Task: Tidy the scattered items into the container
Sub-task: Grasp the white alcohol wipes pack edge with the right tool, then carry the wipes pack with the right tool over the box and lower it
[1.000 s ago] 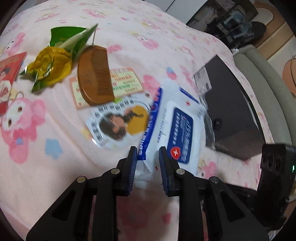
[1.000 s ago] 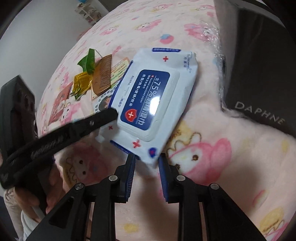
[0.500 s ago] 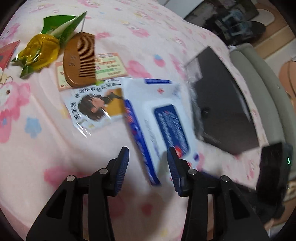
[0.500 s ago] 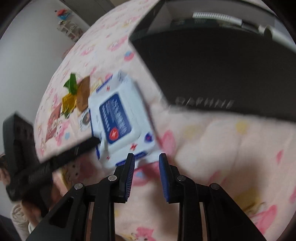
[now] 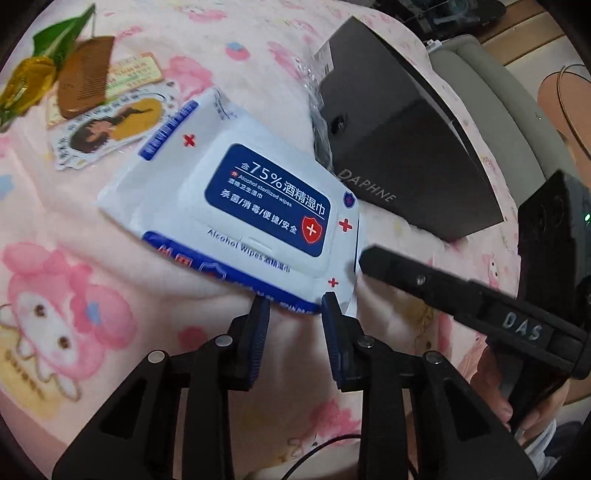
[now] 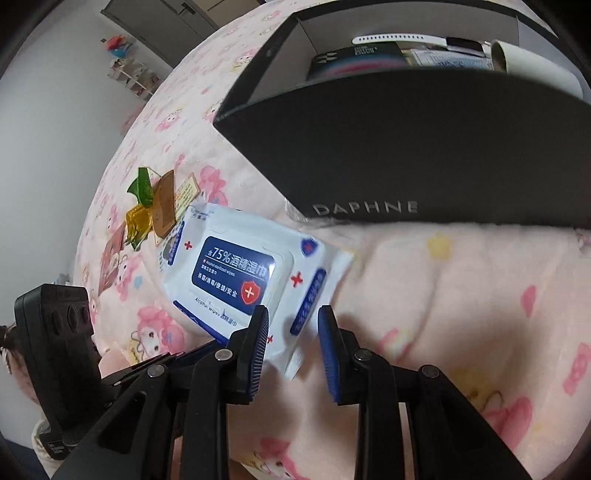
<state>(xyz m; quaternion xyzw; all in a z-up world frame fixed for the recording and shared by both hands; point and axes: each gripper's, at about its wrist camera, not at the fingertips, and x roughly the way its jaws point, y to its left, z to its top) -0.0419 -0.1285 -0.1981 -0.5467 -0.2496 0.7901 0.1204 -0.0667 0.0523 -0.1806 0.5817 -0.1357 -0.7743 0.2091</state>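
Note:
A white and blue alcohol wipes pack point(image 5: 258, 199) lies tilted on the pink blanket, just left of the black DAPHNE box point(image 5: 399, 147). My left gripper point(image 5: 293, 306) has the pack's near long edge between its fingers, pads pressed against it. In the right wrist view the pack point(image 6: 229, 273) has its right end and seal flap between the fingers of my right gripper point(image 6: 291, 314), which is shut on it. The open box point(image 6: 406, 147) stands behind and holds several items. A wooden comb point(image 5: 86, 77), yellow wrapper point(image 5: 26, 81), green packet point(image 5: 62, 35) and photo card point(image 5: 107, 125) lie beyond the pack.
A pink printed blanket point(image 5: 74, 295) covers the bed. A grey padded edge point(image 5: 491, 103) and wooden floor lie past the box. A red card point(image 6: 110, 251) sits left of the wrapper. A hand point(image 6: 110, 362) holds the left gripper's body point(image 6: 55, 332).
The right gripper swung the wipes pack round towards the box. The left gripper let go of the pack's corner, opened wider, then narrowed onto its long edge.

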